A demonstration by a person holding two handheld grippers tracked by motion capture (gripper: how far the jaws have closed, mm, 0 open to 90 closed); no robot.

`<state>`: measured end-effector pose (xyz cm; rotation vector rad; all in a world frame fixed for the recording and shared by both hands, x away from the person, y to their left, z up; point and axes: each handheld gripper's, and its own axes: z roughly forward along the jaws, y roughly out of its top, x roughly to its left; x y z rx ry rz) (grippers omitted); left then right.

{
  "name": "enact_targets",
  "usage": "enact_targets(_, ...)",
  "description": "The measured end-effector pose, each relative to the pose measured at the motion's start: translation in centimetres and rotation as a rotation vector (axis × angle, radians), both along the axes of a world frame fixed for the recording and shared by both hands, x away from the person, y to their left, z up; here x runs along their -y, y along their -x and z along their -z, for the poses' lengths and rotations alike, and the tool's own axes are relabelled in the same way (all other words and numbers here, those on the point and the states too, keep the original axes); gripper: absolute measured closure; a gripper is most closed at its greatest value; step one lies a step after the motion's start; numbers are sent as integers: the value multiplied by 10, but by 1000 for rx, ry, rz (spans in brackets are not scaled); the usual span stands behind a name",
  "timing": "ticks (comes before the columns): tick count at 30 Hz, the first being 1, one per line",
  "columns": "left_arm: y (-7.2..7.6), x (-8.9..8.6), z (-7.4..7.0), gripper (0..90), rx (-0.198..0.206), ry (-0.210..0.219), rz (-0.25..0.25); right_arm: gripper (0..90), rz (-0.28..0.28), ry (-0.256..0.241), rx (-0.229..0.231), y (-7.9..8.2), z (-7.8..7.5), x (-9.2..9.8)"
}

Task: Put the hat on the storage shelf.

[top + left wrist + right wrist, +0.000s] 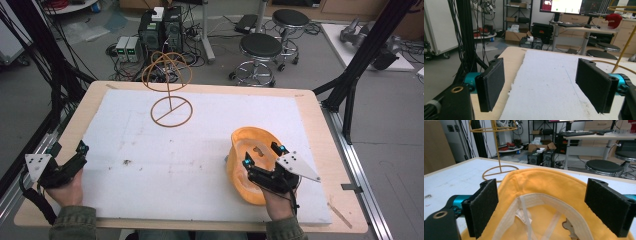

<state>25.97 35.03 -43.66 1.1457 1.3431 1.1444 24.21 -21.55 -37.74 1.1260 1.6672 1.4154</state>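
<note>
White mat (150,165): yellow cap (240,145) under, btwn R fingers (248,161).

No readable text anywhere.

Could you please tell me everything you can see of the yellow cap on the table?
The yellow cap looks like soft fabric and lies upside down on the white sheet, near the table's right front, its hollow facing up. Inside, pale cream seam tapes cross the crown, with a small label at one of them. The right gripper hovers over its opening with jaws open, one on each side; whether they touch the fabric is unclear.
</note>
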Motion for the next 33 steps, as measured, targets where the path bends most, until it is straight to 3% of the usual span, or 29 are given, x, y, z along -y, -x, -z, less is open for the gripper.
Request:
enact_targets(21,1,-3,0,237,2,11,-7,108,-35,29,-46,-4,5,-27)
enact_targets(33,1,-3,0,238,-1,12,-7,108,-71,73,-139,-11,15,-39)
